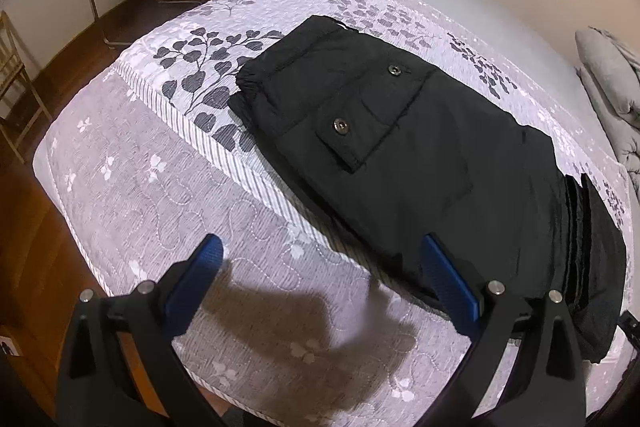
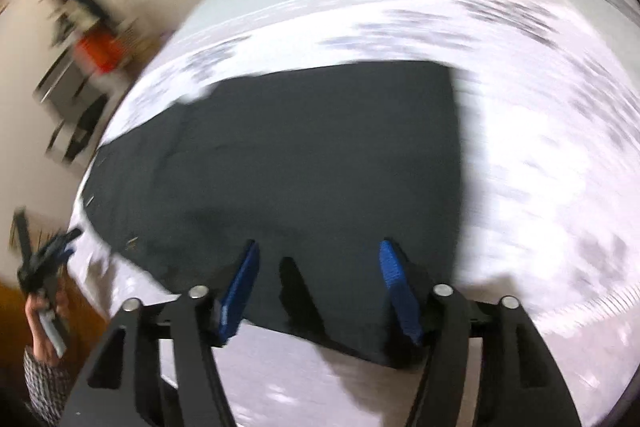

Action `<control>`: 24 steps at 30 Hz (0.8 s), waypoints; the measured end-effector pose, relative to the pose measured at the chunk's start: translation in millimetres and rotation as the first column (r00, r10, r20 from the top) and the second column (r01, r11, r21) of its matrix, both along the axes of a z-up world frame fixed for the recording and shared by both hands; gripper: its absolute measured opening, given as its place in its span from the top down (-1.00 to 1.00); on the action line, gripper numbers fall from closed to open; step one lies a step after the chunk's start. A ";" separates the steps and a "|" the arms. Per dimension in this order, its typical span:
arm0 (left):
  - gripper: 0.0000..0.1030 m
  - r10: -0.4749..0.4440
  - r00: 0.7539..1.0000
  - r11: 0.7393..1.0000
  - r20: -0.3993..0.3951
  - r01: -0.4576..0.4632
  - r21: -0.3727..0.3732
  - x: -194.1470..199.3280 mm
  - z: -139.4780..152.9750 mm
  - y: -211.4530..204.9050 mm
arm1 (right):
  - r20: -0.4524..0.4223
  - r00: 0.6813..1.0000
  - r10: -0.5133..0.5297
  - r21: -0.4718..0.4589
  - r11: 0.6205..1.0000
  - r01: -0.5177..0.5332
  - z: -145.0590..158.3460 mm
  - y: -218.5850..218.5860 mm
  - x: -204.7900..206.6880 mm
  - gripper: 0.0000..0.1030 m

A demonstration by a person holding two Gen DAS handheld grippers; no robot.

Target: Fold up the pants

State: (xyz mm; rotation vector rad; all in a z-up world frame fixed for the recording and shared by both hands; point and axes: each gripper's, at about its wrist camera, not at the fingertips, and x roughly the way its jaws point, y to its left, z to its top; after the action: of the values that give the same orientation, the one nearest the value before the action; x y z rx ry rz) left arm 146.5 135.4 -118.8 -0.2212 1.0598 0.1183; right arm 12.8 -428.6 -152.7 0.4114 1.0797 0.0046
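Black pants [image 1: 400, 155]: folded into a compact block on the quilted bed [image 1: 160, 195], flap pocket uppermost. Left gripper [image 1: 320, 275] and right gripper [image 2: 318, 267]: both spread wide, empty, poised at the near edge. Step judged final; next needs only tidying or withdrawal.

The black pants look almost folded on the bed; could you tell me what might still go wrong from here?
1. The black pants lie near the bed's edge, so a careless tug could drag them toward the floor.
2. The right wrist view is heavily blurred; the right gripper, jaws open over the cloth, might snag the top layer and undo the fold.
3. The left gripper, jaws open, has one finger over the pants' near edge and could catch it.
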 end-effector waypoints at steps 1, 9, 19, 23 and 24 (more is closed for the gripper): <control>-0.91 0.003 1.000 1.000 -0.003 -0.003 0.000 0.6 -0.9 -0.4 | -0.026 0.999 -0.043 -0.007 0.999 0.043 -4.8 -21.2 -7.3 -0.29; -0.91 0.006 1.000 1.000 -0.025 -0.006 -0.010 4.4 -4.7 -10.1 | -0.071 0.996 -0.063 0.245 0.966 0.078 -49.5 -72.4 -18.4 -0.30; -0.91 0.015 0.998 1.000 -0.066 -0.014 0.017 17.1 -15.0 -16.3 | -0.041 0.999 -0.013 0.381 0.924 0.028 -63.4 -64.1 0.5 0.58; -0.91 0.001 0.997 1.000 -0.075 0.000 0.008 19.7 -20.3 -26.9 | -0.020 0.999 -0.027 0.324 0.945 0.032 -44.1 -76.2 -6.5 0.69; -0.91 -0.005 0.997 1.000 -0.075 0.006 0.005 19.9 -21.1 -29.9 | -0.024 0.999 -0.033 0.294 0.955 0.039 -40.1 -78.8 -8.3 0.70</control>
State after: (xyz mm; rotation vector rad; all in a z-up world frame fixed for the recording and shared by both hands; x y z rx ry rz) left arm 166.5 105.5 -139.9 -0.2110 1.1345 0.1251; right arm 4.5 -507.4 -192.8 0.7010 1.0926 0.1309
